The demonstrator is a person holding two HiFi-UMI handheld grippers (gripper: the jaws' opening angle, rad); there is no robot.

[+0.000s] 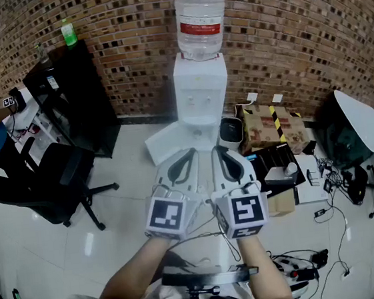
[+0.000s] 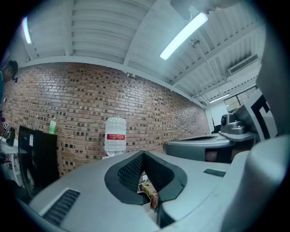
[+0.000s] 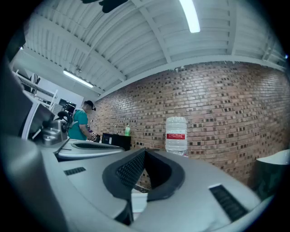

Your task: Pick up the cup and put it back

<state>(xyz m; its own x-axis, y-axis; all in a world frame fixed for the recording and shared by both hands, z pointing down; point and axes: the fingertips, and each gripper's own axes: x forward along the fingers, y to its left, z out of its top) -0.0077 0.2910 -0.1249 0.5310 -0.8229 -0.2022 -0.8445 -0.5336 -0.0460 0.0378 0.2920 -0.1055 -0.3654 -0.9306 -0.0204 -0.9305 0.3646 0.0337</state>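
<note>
No cup shows clearly in any view. My left gripper (image 1: pixel 187 153) and right gripper (image 1: pixel 217 150) are held side by side at waist height, both pointing at a white water dispenser (image 1: pixel 201 93) with a clear bottle (image 1: pixel 201 20) on top, against the brick wall. In the left gripper view the left gripper (image 2: pixel 144 156) has its jaws together with nothing held; the bottle (image 2: pixel 115 136) stands beyond them. In the right gripper view the right gripper (image 3: pixel 145 154) is likewise shut and empty, with the bottle (image 3: pixel 176 135) ahead.
A black office chair (image 1: pixel 50 181) and a black cabinet (image 1: pixel 76 91) with a green bottle (image 1: pixel 68 33) stand at the left. A cardboard box (image 1: pixel 271 126), a white-backed seat (image 1: pixel 359 126) and floor cables (image 1: pixel 325 183) crowd the right. A person in teal (image 3: pixel 81 127) is at the far left.
</note>
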